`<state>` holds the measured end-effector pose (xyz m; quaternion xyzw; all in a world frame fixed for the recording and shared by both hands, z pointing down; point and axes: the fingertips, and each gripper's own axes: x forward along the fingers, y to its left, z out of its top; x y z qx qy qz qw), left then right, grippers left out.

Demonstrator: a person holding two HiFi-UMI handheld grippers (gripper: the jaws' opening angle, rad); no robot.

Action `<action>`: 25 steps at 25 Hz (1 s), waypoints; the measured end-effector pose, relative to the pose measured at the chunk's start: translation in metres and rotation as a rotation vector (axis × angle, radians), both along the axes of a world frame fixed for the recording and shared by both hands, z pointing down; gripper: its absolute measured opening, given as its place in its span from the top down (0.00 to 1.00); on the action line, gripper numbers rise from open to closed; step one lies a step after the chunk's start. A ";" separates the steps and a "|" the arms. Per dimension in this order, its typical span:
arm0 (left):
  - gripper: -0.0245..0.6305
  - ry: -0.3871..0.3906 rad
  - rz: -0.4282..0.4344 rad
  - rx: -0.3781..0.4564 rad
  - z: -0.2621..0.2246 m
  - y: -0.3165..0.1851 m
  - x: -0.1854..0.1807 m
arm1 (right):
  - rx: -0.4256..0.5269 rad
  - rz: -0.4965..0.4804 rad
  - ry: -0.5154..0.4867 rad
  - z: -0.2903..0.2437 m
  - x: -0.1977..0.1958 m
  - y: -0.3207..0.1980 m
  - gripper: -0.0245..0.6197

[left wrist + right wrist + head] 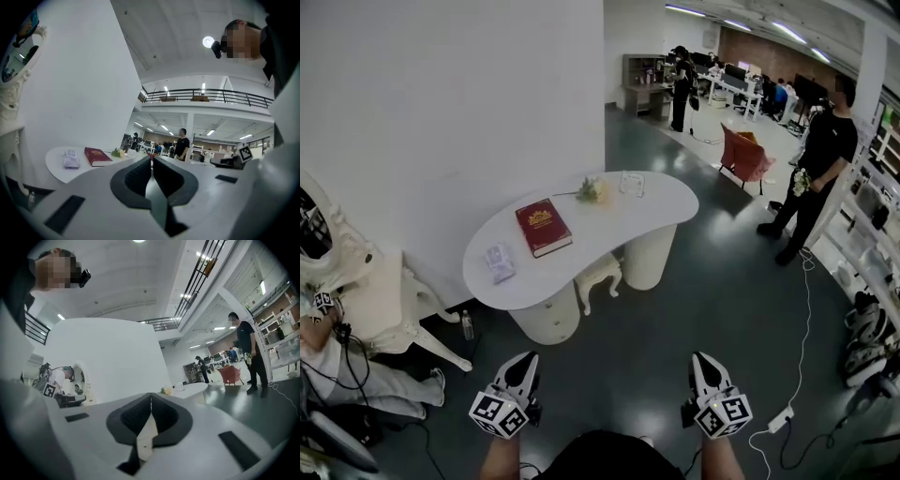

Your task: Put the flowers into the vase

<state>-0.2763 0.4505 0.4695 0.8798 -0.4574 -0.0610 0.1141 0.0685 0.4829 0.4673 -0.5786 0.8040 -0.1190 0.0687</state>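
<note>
A small bunch of pale flowers lies on the far part of the white curved table. A clear glass vase stands just to its right. Both grippers are held low over the dark floor, well short of the table. My left gripper and right gripper point level toward the table, each shut with nothing between the pads. In the left gripper view the flowers show far off past the shut jaws. In the right gripper view the flowers and the table also lie far ahead.
A red book and a small wrapped packet lie on the table. A white stool stands under it. A white ornate chair and a seated person are at the left. A person in black, a red chair and floor cables are at the right.
</note>
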 end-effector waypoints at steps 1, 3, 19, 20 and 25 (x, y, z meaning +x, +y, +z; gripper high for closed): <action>0.93 -0.009 0.003 0.005 -0.001 0.002 -0.005 | 0.000 0.000 -0.009 -0.001 -0.006 0.001 0.93; 0.93 -0.027 0.001 0.009 -0.002 0.007 -0.018 | -0.002 -0.005 -0.023 -0.002 -0.020 0.000 0.93; 0.93 0.000 -0.016 -0.030 0.011 -0.012 -0.109 | -0.016 0.019 -0.012 0.002 -0.087 -0.015 0.93; 0.93 0.015 -0.011 -0.028 0.007 -0.017 -0.107 | -0.013 0.027 -0.012 0.002 -0.085 -0.018 0.93; 0.93 0.023 -0.022 0.000 -0.009 -0.047 -0.096 | 0.006 0.056 -0.020 -0.001 -0.060 -0.043 0.93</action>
